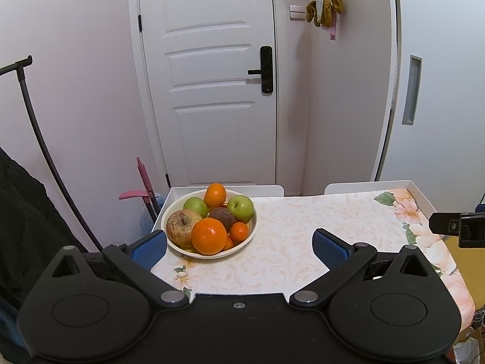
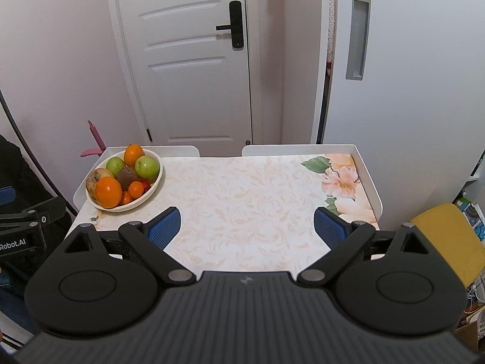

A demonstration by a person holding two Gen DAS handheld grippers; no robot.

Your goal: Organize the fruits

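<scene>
A white panelled door (image 1: 209,91) stands behind the table (image 2: 242,194), whose floral cloth is bounded by a raised white rim at the far and right edges. Most of the cloth lies bare, right of the bowl (image 1: 251,227), which sits at the far-left corner near the rim, heaped with oranges and green apples. Left gripper (image 1: 239,247) and right gripper (image 2: 247,227) hover at the near edge, jaws wide apart, holding nothing.

At twelve o'clock I see a white panelled door (image 1: 209,91) with a black handle (image 1: 263,71), set in pale walls. At one o'clock a hanger with cloths (image 1: 326,6) hangs. A yellow chair (image 2: 448,239) sits at four o'clock.
</scene>
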